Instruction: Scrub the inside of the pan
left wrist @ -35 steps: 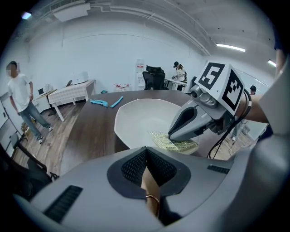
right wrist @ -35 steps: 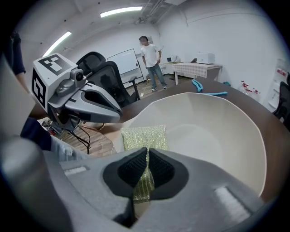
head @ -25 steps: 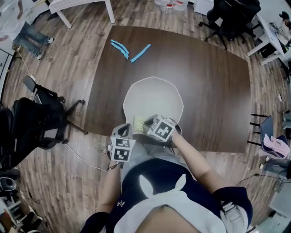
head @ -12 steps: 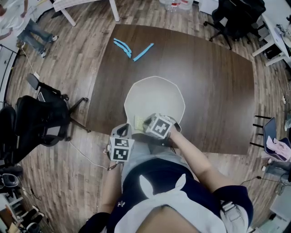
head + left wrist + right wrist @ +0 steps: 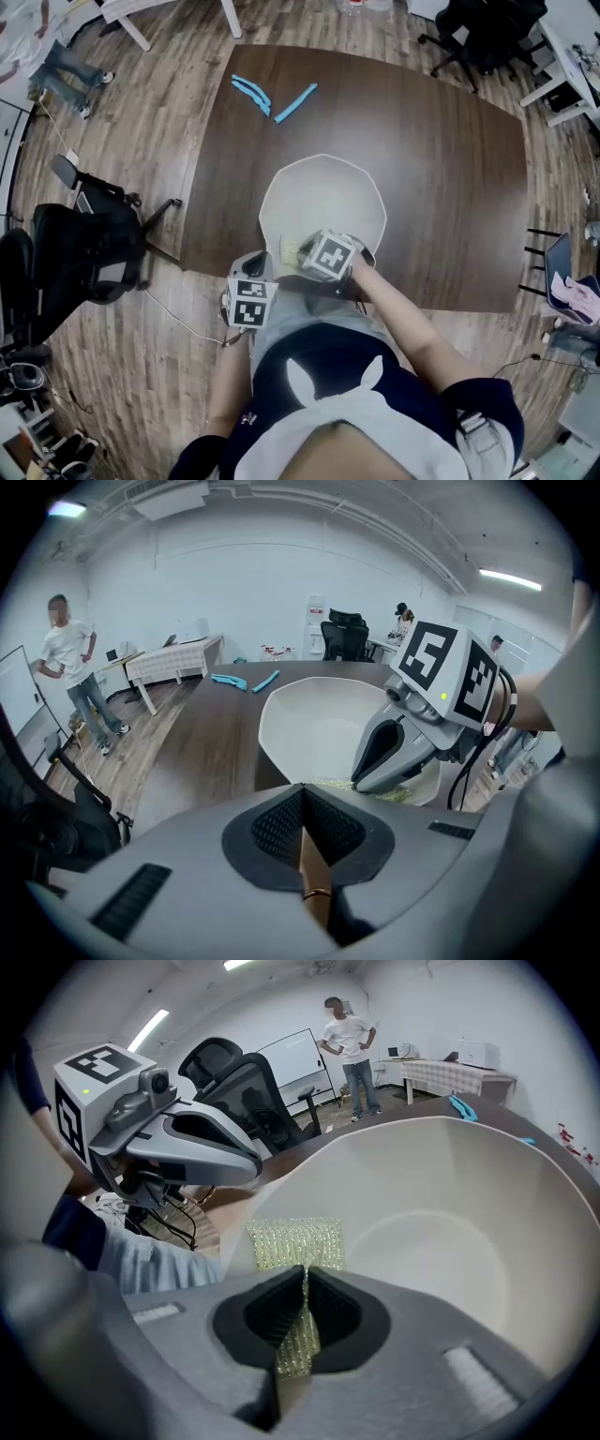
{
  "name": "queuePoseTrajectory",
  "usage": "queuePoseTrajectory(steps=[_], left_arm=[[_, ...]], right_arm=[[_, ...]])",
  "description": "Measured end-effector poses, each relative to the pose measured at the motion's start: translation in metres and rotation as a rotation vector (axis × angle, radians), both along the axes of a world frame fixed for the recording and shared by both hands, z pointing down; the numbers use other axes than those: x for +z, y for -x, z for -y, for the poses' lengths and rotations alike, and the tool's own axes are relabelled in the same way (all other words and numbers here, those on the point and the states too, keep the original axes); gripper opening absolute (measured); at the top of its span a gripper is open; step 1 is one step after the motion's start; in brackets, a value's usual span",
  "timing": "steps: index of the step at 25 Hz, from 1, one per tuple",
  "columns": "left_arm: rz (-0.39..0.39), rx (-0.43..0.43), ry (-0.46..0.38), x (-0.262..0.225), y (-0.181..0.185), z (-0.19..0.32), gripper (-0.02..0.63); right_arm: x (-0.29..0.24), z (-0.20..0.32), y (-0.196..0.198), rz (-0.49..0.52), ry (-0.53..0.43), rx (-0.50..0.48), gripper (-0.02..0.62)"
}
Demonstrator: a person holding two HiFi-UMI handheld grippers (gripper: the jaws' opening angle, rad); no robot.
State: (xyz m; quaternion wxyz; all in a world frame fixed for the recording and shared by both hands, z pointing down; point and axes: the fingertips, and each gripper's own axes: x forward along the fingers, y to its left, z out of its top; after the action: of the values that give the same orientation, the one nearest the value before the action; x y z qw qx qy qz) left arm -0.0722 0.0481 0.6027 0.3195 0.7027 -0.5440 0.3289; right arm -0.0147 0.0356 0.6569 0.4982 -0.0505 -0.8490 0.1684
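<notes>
A white pan sits at the near edge of the dark brown table. My right gripper is shut on a yellow-green scrub pad, which lies against the pan's near left inner wall. My left gripper is shut on the pan's thin brown handle, which has a gold ring on it. In the left gripper view the right gripper reaches down into the pan with the pad at its tips. The head view shows both marker cubes at the pan's near rim.
Blue strips lie on the table's far left part. A black office chair stands on the wooden floor to the left, and more chairs at the far right. A person stands beside a white table.
The right gripper has sunk slightly into the pan with the scrub pad. The left gripper keeps its hold and has hardly moved.
</notes>
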Motion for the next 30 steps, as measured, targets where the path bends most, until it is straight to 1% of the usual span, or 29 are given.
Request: queuePoseTrajectory(steps=[6, 10, 12, 15, 20, 26, 30], left_arm=[[-0.008, 0.011, 0.018, 0.006, 0.013, 0.002, 0.005], [-0.026, 0.011, 0.046, 0.016, 0.017, -0.001, 0.005], [-0.033, 0.023, 0.049, 0.017, 0.018, 0.001, 0.005], [-0.048, 0.044, 0.046, 0.015, 0.021, 0.004, 0.005], [-0.068, 0.067, 0.070, 0.015, 0.020, 0.004, 0.005], [-0.081, 0.093, 0.073, 0.014, 0.020, 0.007, 0.005], [-0.087, 0.119, 0.079, 0.014, 0.014, 0.008, 0.005]], right_arm=[[0.004, 0.001, 0.007, -0.001, 0.012, 0.009, 0.012], [0.004, 0.005, 0.011, 0.001, 0.000, 0.015, 0.012], [0.006, 0.006, 0.015, 0.012, -0.003, 0.023, 0.012], [0.008, 0.006, 0.019, -0.002, 0.000, 0.048, 0.012], [0.008, 0.009, 0.024, 0.019, -0.002, 0.071, 0.012], [0.006, 0.012, 0.026, 0.003, -0.018, 0.090, 0.012], [0.007, 0.012, 0.028, 0.015, -0.014, 0.113, 0.012]])
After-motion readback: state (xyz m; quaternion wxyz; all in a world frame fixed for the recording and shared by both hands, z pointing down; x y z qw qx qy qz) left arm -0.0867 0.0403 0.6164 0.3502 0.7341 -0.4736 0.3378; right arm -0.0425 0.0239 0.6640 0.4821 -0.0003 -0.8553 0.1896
